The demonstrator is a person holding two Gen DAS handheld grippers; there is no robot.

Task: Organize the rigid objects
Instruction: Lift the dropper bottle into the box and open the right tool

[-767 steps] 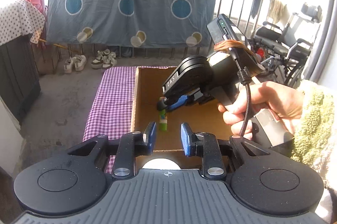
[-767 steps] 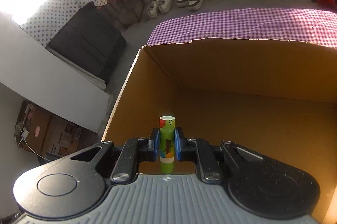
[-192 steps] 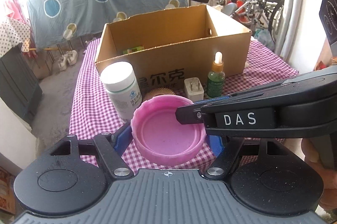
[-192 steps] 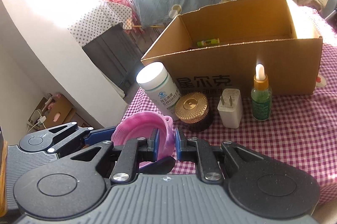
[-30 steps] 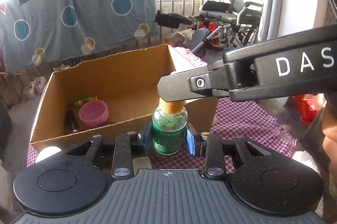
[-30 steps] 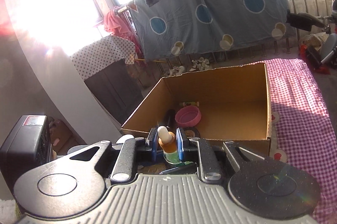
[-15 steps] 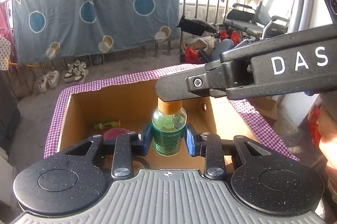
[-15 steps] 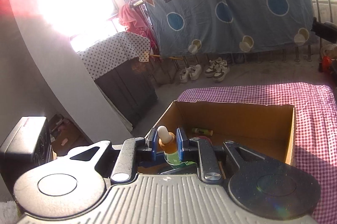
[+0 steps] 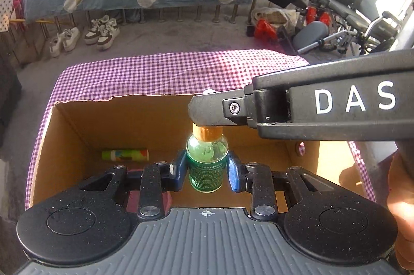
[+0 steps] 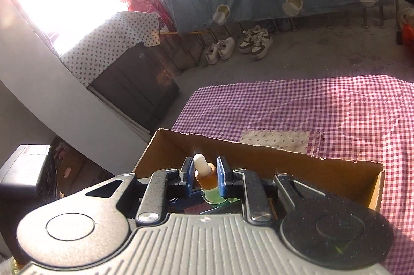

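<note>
A green dropper bottle (image 9: 207, 166) with an orange collar and white bulb (image 10: 200, 163) is held upright over the open cardboard box (image 9: 85, 119). My left gripper (image 9: 207, 171) is shut on the bottle's green body. My right gripper (image 10: 204, 178) is shut on its orange neck from above; its black finger (image 9: 220, 109) crosses the left wrist view. A green glue stick (image 9: 125, 155) lies on the box floor at the back left. A pink lid (image 9: 133, 197) shows partly behind my left fingers.
The box stands on a purple checked tablecloth (image 10: 323, 109). Its far wall (image 10: 258, 153) rises just beyond the bottle. Shoes (image 9: 101, 31) lie on the floor past the table. A wheelchair (image 9: 357, 13) stands at the right.
Both grippers have carried the bottle forward and down, tilting toward the inside of the box. The box now fills the lower view, and both grips are unchanged.
</note>
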